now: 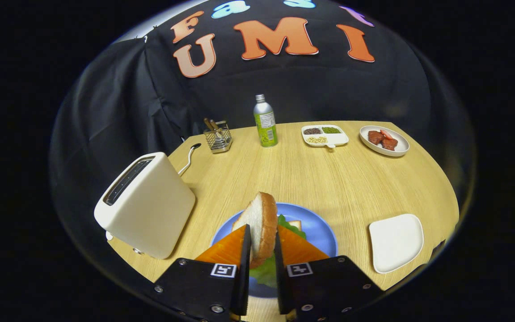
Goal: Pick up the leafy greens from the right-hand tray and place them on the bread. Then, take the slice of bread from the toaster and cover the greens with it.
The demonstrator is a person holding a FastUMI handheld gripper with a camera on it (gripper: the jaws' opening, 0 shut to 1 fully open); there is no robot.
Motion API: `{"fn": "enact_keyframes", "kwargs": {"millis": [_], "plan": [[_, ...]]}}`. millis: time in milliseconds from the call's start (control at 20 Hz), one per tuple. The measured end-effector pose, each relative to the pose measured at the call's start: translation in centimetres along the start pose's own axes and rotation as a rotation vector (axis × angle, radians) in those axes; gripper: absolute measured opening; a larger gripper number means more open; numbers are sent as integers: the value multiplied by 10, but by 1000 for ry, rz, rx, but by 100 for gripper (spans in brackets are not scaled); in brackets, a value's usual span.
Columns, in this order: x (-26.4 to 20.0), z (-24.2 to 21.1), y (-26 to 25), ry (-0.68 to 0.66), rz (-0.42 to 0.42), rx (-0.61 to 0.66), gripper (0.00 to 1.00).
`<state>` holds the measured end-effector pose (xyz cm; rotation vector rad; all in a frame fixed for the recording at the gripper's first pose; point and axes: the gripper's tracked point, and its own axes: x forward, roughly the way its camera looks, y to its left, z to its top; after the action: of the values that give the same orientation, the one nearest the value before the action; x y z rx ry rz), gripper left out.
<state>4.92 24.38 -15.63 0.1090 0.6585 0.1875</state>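
Over the round blue plate [318, 226] near the front of the light wooden table [329, 183], the gripper [263, 250] holds a slice of white bread with a brown crust [257, 221] on edge, one finger pressed on each flat face, closed down to the slice's thickness. The slice stands upright, leaning slightly, its crust rising above the fingertips. Beneath it on the plate lie the green leafy lettuce [291, 226], showing beside and under the fingers, and a corner of a second pale bread slice [296, 224]. Left of the plate: cream two-slot toaster [145, 205], tilted in the view. Right of the plate: small white square tray [396, 241]. Far side of table: wire cutlery basket [218, 136], a spoon [189, 157] beside it, green-labelled metal bottle [265, 121], white divided dish of grains [324, 135], white bowl of red meat pieces [383, 140].
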Motion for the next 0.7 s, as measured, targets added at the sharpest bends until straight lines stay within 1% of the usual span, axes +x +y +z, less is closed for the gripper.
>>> {"fn": "enact_keyframes", "kwargs": {"millis": [200,300,350,400,500,650,700], "plan": [[2,1,-24,-3,-49,-4,41],[0,3,-30,-11,-55,2,47],[-1,4,-32,-15,-53,1,53],[-5,8,-37,-25,-63,-8,56],[-9,12,-49,-47,-98,-39,70],[-16,22,-66,-84,-134,-52,95],[-19,25,-72,-92,-141,-52,98]]}}
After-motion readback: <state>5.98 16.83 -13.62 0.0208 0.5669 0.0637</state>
